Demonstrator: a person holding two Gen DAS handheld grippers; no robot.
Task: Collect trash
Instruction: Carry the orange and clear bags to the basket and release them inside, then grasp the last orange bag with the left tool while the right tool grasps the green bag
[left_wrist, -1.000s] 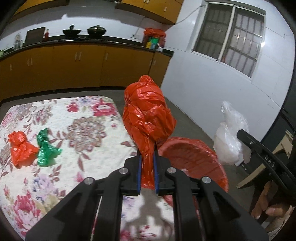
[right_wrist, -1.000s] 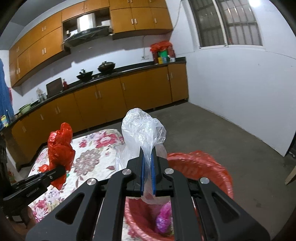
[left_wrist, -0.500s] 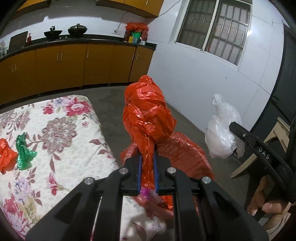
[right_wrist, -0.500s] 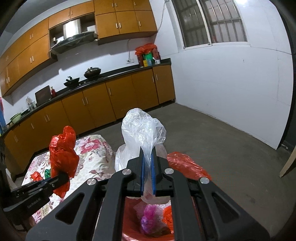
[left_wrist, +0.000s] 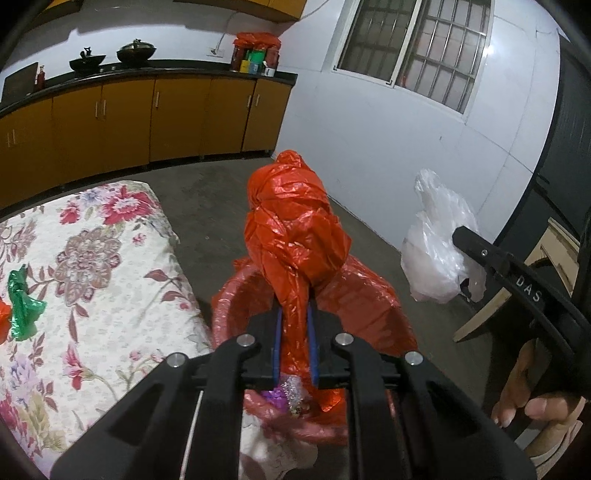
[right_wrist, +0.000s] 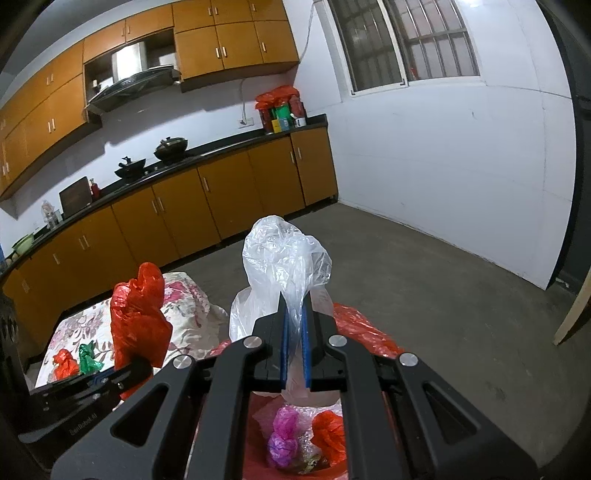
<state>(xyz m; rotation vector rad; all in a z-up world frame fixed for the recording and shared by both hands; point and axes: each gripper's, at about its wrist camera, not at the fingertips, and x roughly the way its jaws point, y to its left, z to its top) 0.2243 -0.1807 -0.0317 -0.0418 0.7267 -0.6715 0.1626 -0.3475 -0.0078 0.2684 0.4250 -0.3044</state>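
Pinching my left gripper (left_wrist: 293, 341) on a red bag (left_wrist: 295, 236) above the red-lined bin (left_wrist: 369, 306) beside the floral table (left_wrist: 92, 280), green wad (left_wrist: 22, 302) on it, my right gripper (right_wrist: 294, 349) clamping a clear bag (right_wrist: 284, 258) over the bin (right_wrist: 365, 328), pink wad (right_wrist: 282, 435) inside.

- The left gripper (left_wrist: 293, 343) grips a knotted bag (left_wrist: 295, 229) above a lined bin (left_wrist: 373, 306).
- The right gripper (right_wrist: 294, 354) holds a clear bag (right_wrist: 284, 258) over that bin, just right of it.
- Two small bags (left_wrist: 22, 306) lie on the cloth-covered table (left_wrist: 92, 266), left of the bin.
- Cabinets (right_wrist: 177, 206) stand behind.
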